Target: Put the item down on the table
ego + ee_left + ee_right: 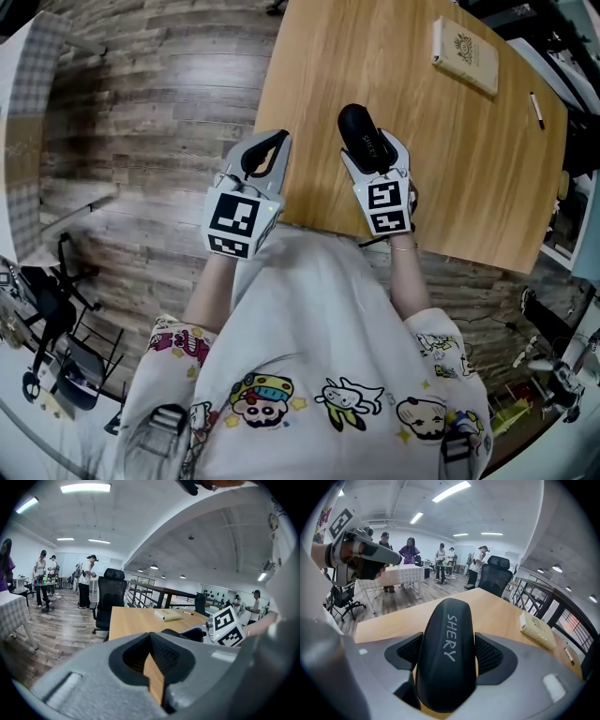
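black, smooth and oblong, the case (361, 133) sits in the right claw (375, 157) in the head view, over the near edge of the pale wood tabletop (450, 178). the left claw (272, 150) hangs just off that edge, over the plank floor (150, 112). a cream box (466, 54) and a pen (537, 111) lie well apart from both, at the far end.

from the left gripper view, the left claw's tips are pressed together with nothing in them; only a sliver of tabletop shows through the hollow behind them. an office chair (111, 597) stands at the far end, and people stand in the room beyond.

from the right gripper view, the right claw stands wide, its ribbed pads (487, 653) pinching the case from both sides, white lettering facing up. whether the case touches the wood i cannot tell.
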Available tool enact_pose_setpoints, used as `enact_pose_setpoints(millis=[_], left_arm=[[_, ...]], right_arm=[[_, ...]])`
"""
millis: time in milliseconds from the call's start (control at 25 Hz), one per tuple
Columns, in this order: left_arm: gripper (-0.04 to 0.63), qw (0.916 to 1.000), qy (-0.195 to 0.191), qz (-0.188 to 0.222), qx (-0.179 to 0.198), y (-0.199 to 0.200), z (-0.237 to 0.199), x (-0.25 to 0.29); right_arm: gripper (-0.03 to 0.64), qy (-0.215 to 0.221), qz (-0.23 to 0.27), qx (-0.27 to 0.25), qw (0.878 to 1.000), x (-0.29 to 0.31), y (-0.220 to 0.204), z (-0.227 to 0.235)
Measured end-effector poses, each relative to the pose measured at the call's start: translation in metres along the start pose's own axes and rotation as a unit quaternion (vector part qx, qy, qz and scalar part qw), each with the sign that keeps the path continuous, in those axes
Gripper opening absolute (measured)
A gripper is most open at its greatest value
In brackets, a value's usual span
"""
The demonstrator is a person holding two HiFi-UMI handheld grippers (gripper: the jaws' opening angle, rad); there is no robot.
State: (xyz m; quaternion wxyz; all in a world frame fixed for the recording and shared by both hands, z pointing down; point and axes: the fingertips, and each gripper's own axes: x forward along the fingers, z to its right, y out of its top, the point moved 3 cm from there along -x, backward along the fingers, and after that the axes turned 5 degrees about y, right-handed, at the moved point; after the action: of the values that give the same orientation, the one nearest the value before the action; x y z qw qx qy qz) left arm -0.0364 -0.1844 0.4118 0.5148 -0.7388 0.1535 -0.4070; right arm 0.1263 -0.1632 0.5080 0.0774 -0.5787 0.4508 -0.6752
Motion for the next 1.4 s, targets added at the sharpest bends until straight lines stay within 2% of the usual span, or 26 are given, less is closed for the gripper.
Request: enact_pose_setpoints(millis=[640,1000,1400], left_arm=[[-0.002,0.9999,0.007,-0.008,-0.010,-0.014,-0.003,-0.001],[-0.002,0.9994,0.027,-0.011,-0.016,-0.020,-0.011,-0.005],[-0.002,0.9994,0.027,-0.011,-0.017,-0.024,-0.004,-0.009]], right_arm=[[0.353,0.023,-0.046,-0.042,0.998,0.047,-0.012,-0.011],[0.353,0.034,-0.058,-0.053,0.996,0.061,-0.015,-0.015],[0.356,0.048,-0.061,-0.060,0.995,0.065,-0.019,-0.023]])
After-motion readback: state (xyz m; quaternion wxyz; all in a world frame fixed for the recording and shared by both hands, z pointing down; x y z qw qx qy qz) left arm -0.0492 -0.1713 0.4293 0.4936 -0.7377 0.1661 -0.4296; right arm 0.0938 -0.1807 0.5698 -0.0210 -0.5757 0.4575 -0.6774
